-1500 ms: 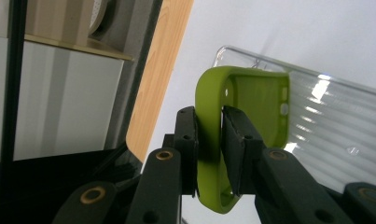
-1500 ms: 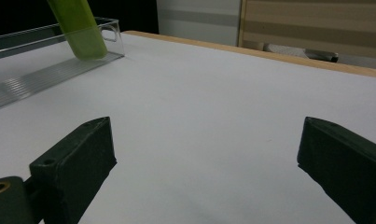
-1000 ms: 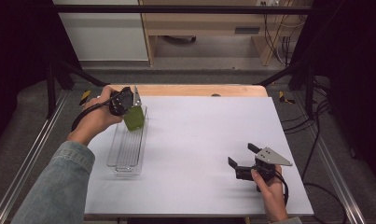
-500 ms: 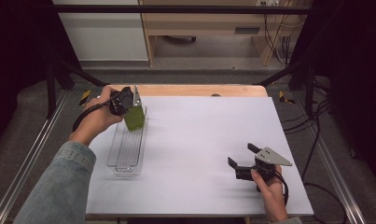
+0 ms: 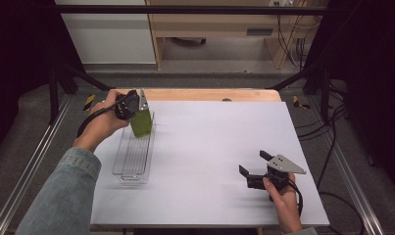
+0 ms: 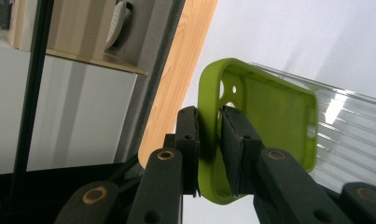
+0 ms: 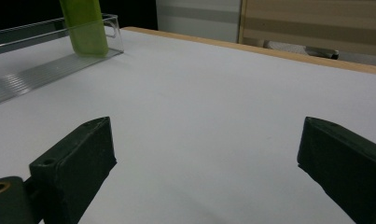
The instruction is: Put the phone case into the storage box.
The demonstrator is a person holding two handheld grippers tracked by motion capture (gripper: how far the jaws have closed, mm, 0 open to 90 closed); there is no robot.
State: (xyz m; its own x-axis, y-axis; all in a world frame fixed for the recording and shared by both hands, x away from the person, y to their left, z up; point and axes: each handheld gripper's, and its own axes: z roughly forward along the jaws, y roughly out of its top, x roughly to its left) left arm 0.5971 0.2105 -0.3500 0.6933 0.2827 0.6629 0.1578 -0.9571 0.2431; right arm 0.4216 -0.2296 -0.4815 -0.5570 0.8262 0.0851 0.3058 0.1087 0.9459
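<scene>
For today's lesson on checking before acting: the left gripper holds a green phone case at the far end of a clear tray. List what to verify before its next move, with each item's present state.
1. left gripper shut on the green phone case: ok, jaws pinch one wall.
2. Case over the clear tray: ok, at its far end.
3. Case's lower end resting on the tray floor: cannot tell.
4. Room left in the tray: ok, nothing else lies in it.
5. right gripper out of the way: ok, open, well apart on the white table.

Left gripper [image 5: 136,108] clamping soft green phone case [image 5: 141,122] upright over far end of clear ribbed plastic tray [image 5: 131,166].
</scene>
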